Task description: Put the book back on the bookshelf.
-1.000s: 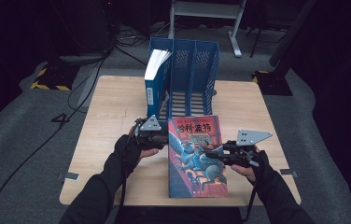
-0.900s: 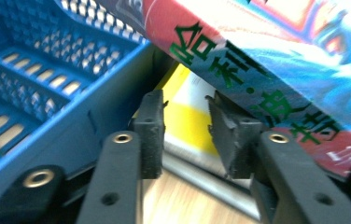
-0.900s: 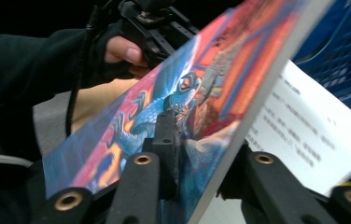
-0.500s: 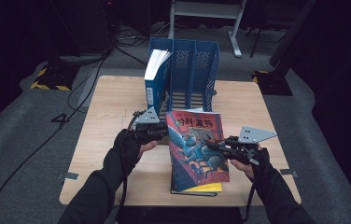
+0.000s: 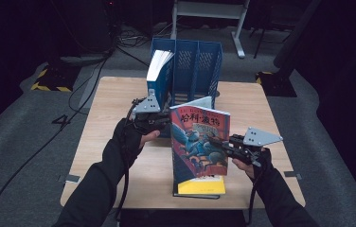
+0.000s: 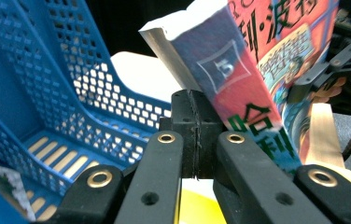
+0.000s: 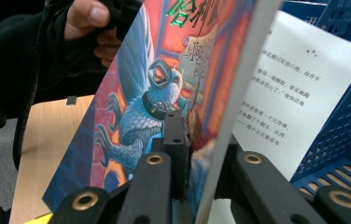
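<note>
While your left tool point(image 5: 165, 124) and right tool point(image 5: 224, 145) clamp the red-and-blue illustrated paperback book point(image 5: 200, 142), it stands tilted before the blue perforated plastic file rack point(image 5: 200, 66).

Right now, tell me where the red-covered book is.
In the high view the red-covered book is raised at table centre, just in front of the blue file rack, clamped between the left gripper and right gripper, above a yellow book.
</note>
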